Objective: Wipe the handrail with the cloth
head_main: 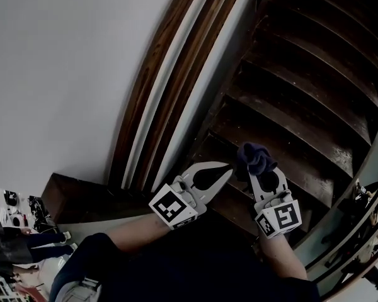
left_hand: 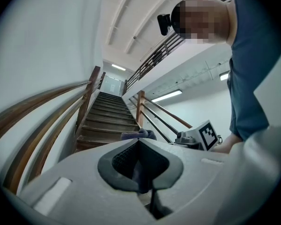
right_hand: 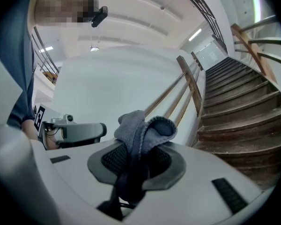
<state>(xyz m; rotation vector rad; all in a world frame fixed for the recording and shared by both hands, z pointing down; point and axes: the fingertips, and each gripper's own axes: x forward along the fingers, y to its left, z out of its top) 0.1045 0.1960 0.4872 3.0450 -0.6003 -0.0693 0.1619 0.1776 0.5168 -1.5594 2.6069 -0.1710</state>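
Since cloth [right_hand: 143,125] sits bunched in the clenched right gripper [head_main: 263,176], friction along the handrail [head_main: 170,74] could drag it loose. Left gripper [head_main: 227,168]: closed on nothing. Handrail: wooden, wall-mounted, well apart from the cloth. Setting: white wall [head_main: 63,74], dark worn stairs [head_main: 290,106].

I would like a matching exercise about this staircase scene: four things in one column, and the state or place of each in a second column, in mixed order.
Things:
1. left gripper
2. right gripper
3. handrail
4. cloth

States or places:
A. brown wood, running along the white wall
B. bunched up, dark bluish
C. shut, with nothing between its jaws
D. shut on the cloth

Pairs: 1-C; 2-D; 3-A; 4-B
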